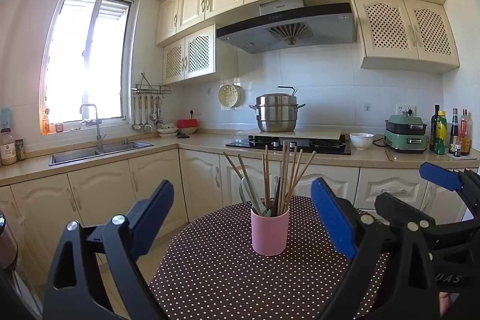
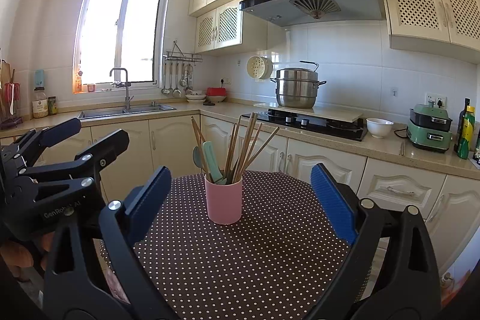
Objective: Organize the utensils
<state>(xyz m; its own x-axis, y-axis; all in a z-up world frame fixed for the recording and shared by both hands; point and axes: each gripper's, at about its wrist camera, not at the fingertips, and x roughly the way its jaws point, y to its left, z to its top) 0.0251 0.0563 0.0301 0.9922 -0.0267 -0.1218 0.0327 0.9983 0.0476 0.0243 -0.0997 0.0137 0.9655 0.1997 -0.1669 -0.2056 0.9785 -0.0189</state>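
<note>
A pink cup [image 1: 270, 231] stands upright on a round table with a brown polka-dot cloth [image 1: 216, 275]. It holds several wooden chopsticks [image 1: 285, 176] and pale green spoons [image 1: 250, 195]. My left gripper [image 1: 243, 219] is open and empty, its jaws wide apart on either side of the cup, a little short of it. In the right wrist view the cup [image 2: 223, 200], chopsticks [image 2: 244, 143], green spoons [image 2: 211, 159] and cloth [image 2: 240, 260] show again. My right gripper [image 2: 240, 200] is open and empty, also facing the cup. The right gripper also shows in the left wrist view [image 1: 444, 185], and the left gripper in the right wrist view [image 2: 78, 137].
Behind the table runs an L-shaped kitchen counter with a sink [image 1: 99, 153], a hob with a steel steamer pot [image 1: 277, 113], a white bowl [image 1: 361, 140], a green appliance [image 1: 406, 134] and bottles [image 1: 450, 132]. Ladles hang on a wall rack [image 1: 148, 110].
</note>
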